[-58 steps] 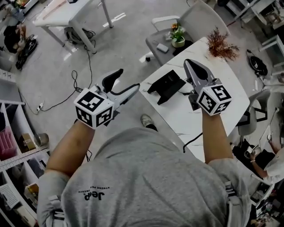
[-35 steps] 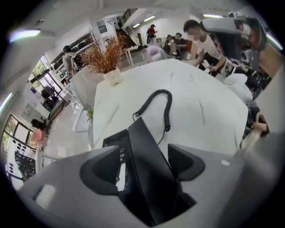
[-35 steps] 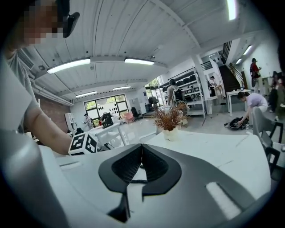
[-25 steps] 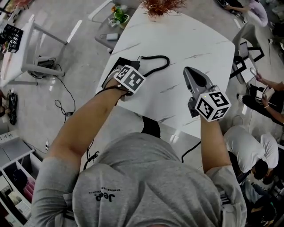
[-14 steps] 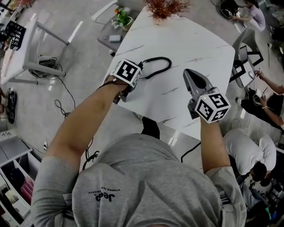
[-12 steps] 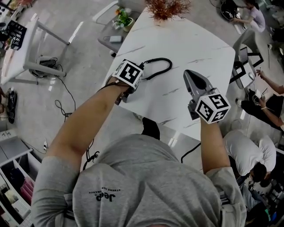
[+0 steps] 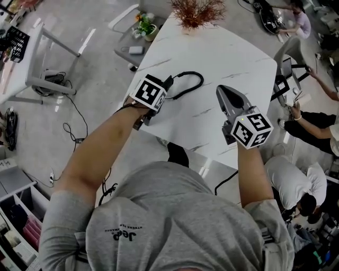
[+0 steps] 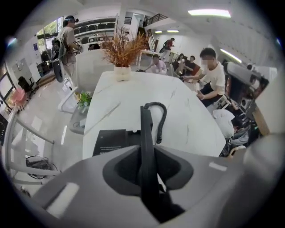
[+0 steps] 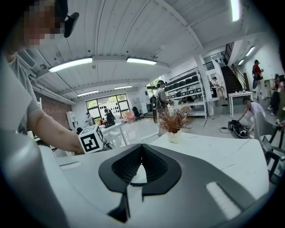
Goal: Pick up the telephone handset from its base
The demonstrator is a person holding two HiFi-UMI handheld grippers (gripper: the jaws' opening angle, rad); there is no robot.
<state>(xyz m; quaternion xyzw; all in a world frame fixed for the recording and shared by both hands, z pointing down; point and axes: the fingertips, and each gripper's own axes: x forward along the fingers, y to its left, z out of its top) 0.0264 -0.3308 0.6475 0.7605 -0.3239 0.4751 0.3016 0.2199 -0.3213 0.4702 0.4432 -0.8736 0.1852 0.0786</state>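
The black telephone handset [image 8: 146, 124] stands on edge between the jaws of my left gripper [image 8: 147, 153]. Those jaws are closing and their pads press on it. It hangs a little above the flat black base [image 8: 111, 141], and its coiled cord [image 8: 159, 120] trails across the white table [image 7: 228, 58]. In the head view my left gripper [image 7: 154, 94] points steeply down at the table's near left corner, its marker cube hiding the jaws. My right gripper [image 7: 225, 91] hovers over the table's near right part, shut and empty, its tips [image 9: 141, 149] touching.
A pot of dried reddish plants [image 7: 196, 10] stands at the table's far end. The cord [image 7: 188, 84] loops toward the middle. A small side table with a green plant [image 7: 142, 24] sits left of it. People [image 7: 296, 180] sit by the right edge, near a chair [image 7: 288, 47].
My left gripper came down on the phone, closed on the handset and raised it slightly off the base while rolling. My right gripper has hardly shifted.
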